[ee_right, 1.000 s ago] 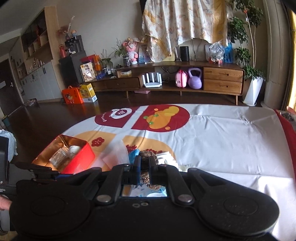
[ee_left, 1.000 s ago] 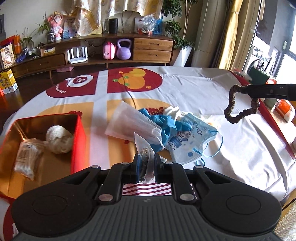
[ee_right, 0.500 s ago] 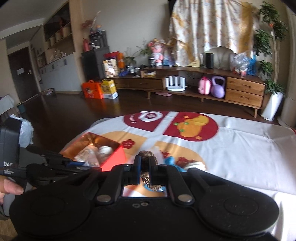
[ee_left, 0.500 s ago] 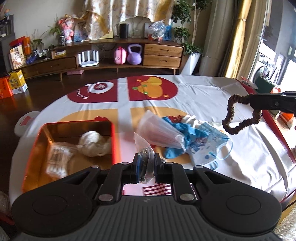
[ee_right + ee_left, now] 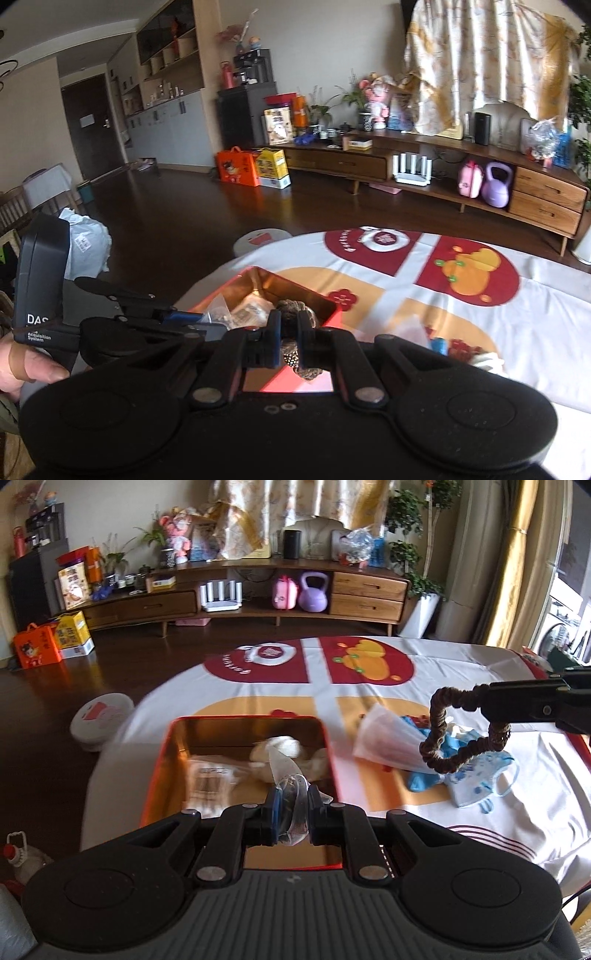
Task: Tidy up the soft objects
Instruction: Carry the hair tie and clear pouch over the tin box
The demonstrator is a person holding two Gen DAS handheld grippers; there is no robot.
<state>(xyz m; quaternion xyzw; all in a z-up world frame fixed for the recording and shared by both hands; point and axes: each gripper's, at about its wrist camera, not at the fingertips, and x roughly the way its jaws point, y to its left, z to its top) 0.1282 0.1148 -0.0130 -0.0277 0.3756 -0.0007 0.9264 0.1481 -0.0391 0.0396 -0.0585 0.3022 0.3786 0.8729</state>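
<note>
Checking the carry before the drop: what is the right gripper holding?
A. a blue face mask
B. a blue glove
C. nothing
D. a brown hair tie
D: the right gripper is shut on the brown hair tie, which hangs as a loop from its tips in the left wrist view, while the mask and glove lie on the table.

Free: bare tablecloth, upper right of left-wrist frame | Blocked: mask pile at right; red tin at centre holds packets.
</note>
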